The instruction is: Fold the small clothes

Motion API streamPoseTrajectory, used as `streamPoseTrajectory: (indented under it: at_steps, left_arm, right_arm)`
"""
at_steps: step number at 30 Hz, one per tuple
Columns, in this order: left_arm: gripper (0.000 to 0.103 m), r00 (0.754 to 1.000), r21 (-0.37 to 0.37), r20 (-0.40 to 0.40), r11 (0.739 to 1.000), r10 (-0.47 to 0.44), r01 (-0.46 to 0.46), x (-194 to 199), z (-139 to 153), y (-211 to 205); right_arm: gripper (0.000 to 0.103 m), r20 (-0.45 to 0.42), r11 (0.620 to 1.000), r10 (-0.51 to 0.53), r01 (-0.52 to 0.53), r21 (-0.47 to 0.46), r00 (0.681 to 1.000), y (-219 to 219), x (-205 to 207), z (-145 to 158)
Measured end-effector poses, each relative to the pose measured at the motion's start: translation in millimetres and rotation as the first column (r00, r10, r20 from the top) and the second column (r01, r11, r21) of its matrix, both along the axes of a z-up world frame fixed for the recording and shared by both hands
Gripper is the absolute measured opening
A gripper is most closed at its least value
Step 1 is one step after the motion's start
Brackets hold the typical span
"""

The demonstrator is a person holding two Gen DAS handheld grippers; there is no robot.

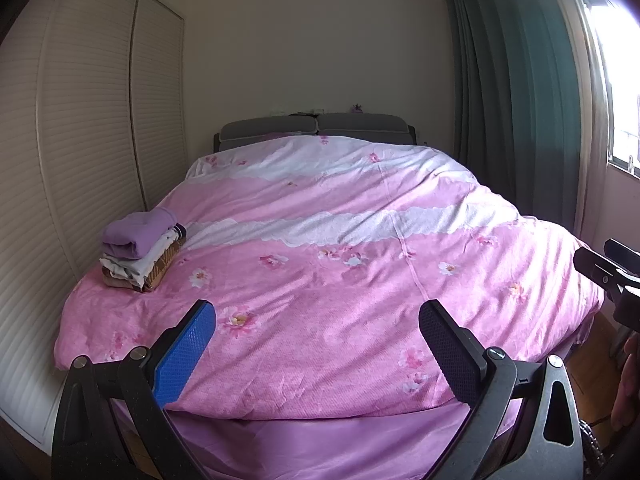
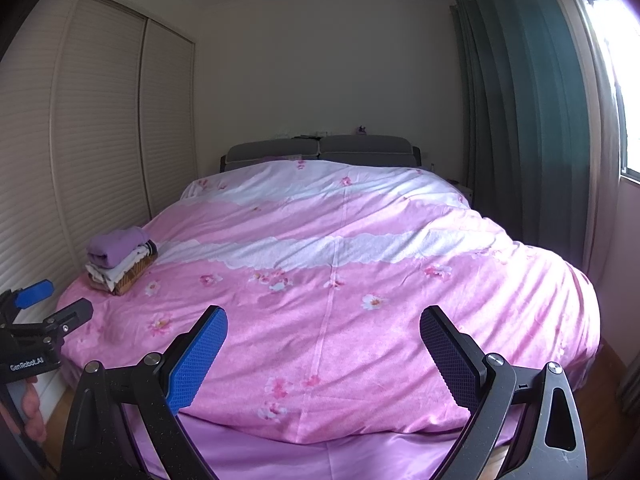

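While both grippers are held apart above the foot of the bed [image 1: 320,320], a stack of folded clothes [image 1: 142,254] is seen resting on the pink floral duvet near the bed's left edge, close to the louvred wardrobe doors [image 1: 92,140]. The stack is laid with its long axis running from the near left toward the far right, its folded edges facing the foot of the bed and its open layered ends turned toward the middle of the mattress. A lilac garment [image 1: 138,232] is placed on top, rolled over in a soft, thick fold; beneath it, white or pale pieces are layered, and a brown patterned item is set at the bottom, touching the duvet. The pile is kept fairly square, though the top piece overhangs slightly on the left.

The left gripper [image 1: 318,354] is shown with its jaws spread wide, nothing between the blue pad and the black pad. The right gripper [image 2: 324,356] is likewise shown spread wide and empty, well apart from the stack. From the right wrist view, the left gripper is caught at the left edge with fingers of a hand [image 2: 32,412] wrapped around its handle. Teal curtains [image 1: 520,100] are drawn beside a bright window on the right, and a grey headboard [image 1: 316,128] is seen against the far wall.
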State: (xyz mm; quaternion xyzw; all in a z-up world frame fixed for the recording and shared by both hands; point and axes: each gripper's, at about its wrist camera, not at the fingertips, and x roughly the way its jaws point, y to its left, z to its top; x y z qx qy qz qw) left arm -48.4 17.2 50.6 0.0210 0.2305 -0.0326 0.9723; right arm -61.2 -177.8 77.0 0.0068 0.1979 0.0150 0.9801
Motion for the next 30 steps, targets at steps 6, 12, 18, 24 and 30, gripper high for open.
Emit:
streamPoseTrajectory:
  at_steps: [6, 12, 18, 24, 30]
  left_arm:
    - [0.103, 1.000, 0.001, 0.000, 1.000, 0.001, -0.001, 0.4, -0.2, -0.4]
    - [0.103, 1.000, 0.002, 0.000, 1.000, -0.001, 0.001, 0.4, -0.1, -0.3]
    - [0.103, 1.000, 0.003, -0.002, 1.000, 0.001, -0.001, 0.6, -0.3, -0.1]
    - [0.103, 1.000, 0.020, -0.014, 1.000, 0.003, -0.003, 0.4, -2.9, 0.0]
    - [0.103, 0.999, 0.023, -0.039, 1.000, 0.012, -0.011, 4.7, -7.6, 5.1]
  right_arm:
    - [0.098, -0.001, 1.000, -0.002, 0.002, 0.000, 1.000, 2.5, -0.2, 0.0]
    - [0.098, -0.002, 1.000, -0.001, 0.001, -0.001, 1.000, 1.6, 0.1, -0.5]
    - [0.098, -0.002, 1.000, -0.002, 0.002, 0.001, 1.000, 2.0, 0.0, -0.4]
    - [0.098, -0.002, 1.000, 0.001, -0.001, 0.000, 1.000, 1.2, 0.5, -0.5]
    - [0.098, -0.004, 1.000, -0.001, 0.001, 0.008, 1.000, -0.2, -0.5, -2.2]
